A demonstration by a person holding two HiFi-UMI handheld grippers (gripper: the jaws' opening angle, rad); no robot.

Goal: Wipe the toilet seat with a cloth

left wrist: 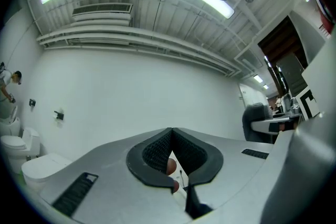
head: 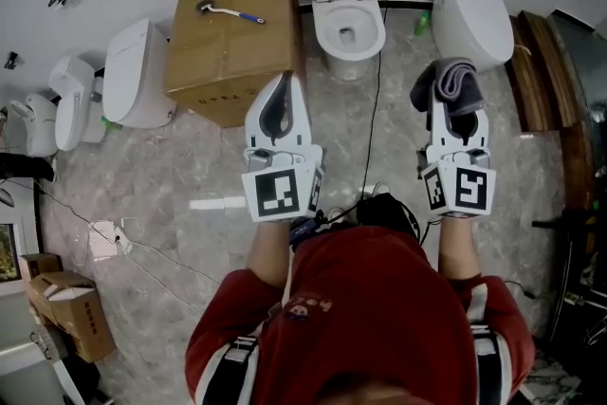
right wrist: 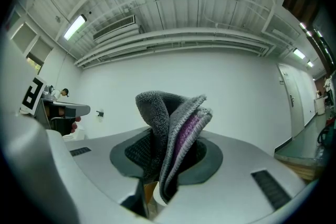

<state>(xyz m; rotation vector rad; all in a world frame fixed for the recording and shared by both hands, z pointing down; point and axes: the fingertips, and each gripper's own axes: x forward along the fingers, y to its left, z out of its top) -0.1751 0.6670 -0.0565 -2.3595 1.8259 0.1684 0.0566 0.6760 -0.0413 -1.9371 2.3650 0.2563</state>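
A person (head: pixel 379 318) stands on the marble floor (head: pixel 180 161) facing the wall, both tongs held out ahead; the left tongs (head: pixel 282 88) are pressed together with nothing between them; the right tongs (head: pixel 456 109) pinch a folded grey cloth (head: pixel 453 82) with a purple inner layer, its free end poking past the tips; the toilet seat (head: pixel 325 26) lies down on the bowl, lid raised, well apart from the cloth; a cardboard box (head: pixel 230 43) stands just beside it.
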